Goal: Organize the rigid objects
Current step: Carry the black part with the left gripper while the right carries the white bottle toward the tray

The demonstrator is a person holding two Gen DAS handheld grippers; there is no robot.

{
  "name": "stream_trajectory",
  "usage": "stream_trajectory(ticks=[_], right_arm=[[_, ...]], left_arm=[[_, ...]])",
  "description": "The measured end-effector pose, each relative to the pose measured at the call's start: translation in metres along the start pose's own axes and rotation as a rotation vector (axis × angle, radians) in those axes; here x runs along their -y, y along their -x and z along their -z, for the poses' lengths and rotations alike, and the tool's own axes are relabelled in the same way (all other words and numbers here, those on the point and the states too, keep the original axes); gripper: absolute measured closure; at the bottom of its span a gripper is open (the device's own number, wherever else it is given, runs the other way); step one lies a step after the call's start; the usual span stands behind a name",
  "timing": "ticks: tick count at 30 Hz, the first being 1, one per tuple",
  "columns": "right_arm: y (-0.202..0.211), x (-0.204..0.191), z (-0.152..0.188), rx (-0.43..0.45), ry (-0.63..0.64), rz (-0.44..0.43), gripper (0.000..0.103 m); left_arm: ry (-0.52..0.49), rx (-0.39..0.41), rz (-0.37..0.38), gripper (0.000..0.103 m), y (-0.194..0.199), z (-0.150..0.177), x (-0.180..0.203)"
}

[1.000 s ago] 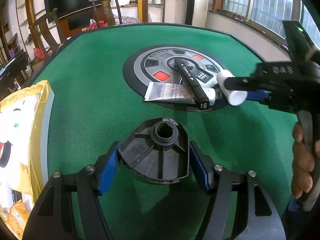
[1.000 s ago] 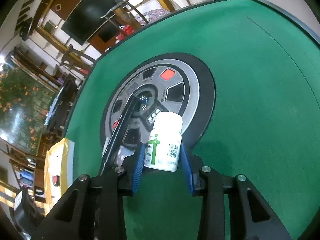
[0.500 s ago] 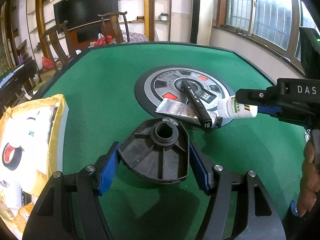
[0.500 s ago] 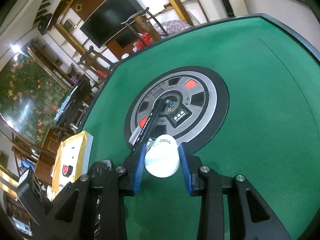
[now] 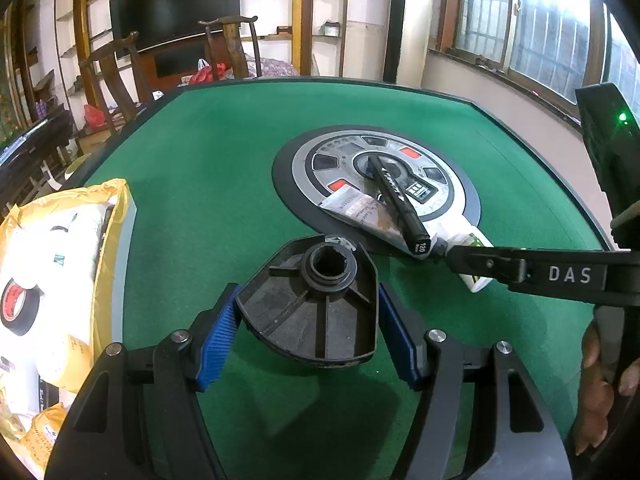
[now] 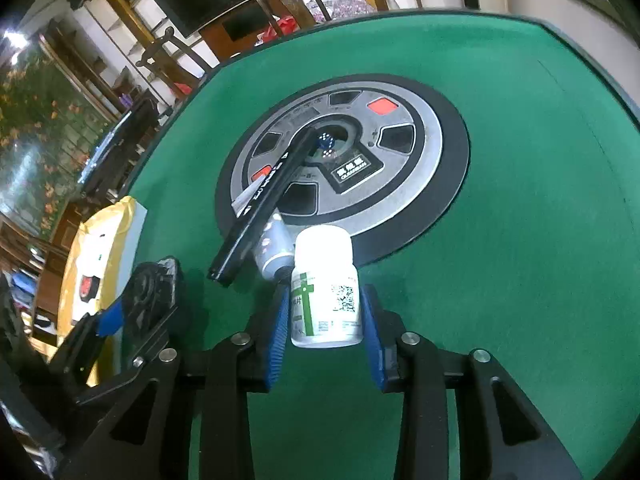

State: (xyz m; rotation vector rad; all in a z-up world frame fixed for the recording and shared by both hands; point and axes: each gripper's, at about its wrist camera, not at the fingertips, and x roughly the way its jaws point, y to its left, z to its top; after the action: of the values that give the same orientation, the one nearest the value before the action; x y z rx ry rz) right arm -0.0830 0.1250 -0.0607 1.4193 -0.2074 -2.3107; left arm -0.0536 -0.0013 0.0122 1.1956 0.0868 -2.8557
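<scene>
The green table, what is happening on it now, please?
A person works with two hand-held grippers on the green table. The left gripper is shut on a black plastic part. The right gripper grips a white pill bottle beside the black marker and silver tube, which lie on the round centre panel. A yellow bag sits at the table's edge.

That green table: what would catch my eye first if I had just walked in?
Probably the round silver dial set in the middle of the green table, with a black marker lying across it. Nearer, the left tongs grip a black plastic part, and the right tongs hold a white pill bottle.
</scene>
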Motion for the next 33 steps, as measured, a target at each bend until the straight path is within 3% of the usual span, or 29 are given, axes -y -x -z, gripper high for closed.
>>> stream_trajectory(ticks=[9,16,33], right_arm=[[0.014,0.015,-0.001,0.038,-0.082,-0.03,0.073],[0.043,-0.008,-0.003,0.203,-0.023,-0.043,0.072],[0.041,-0.042,0.006,0.191,0.087,-0.142,0.072]], left_arm=[[-0.002,0.01,-0.005,0.037,0.002,0.001,-0.001],[0.003,0.051,-0.029,0.037,0.009,-0.001,-0.003],[-0.022,0.199,-0.184,0.037,0.054,0.004,-0.002]])
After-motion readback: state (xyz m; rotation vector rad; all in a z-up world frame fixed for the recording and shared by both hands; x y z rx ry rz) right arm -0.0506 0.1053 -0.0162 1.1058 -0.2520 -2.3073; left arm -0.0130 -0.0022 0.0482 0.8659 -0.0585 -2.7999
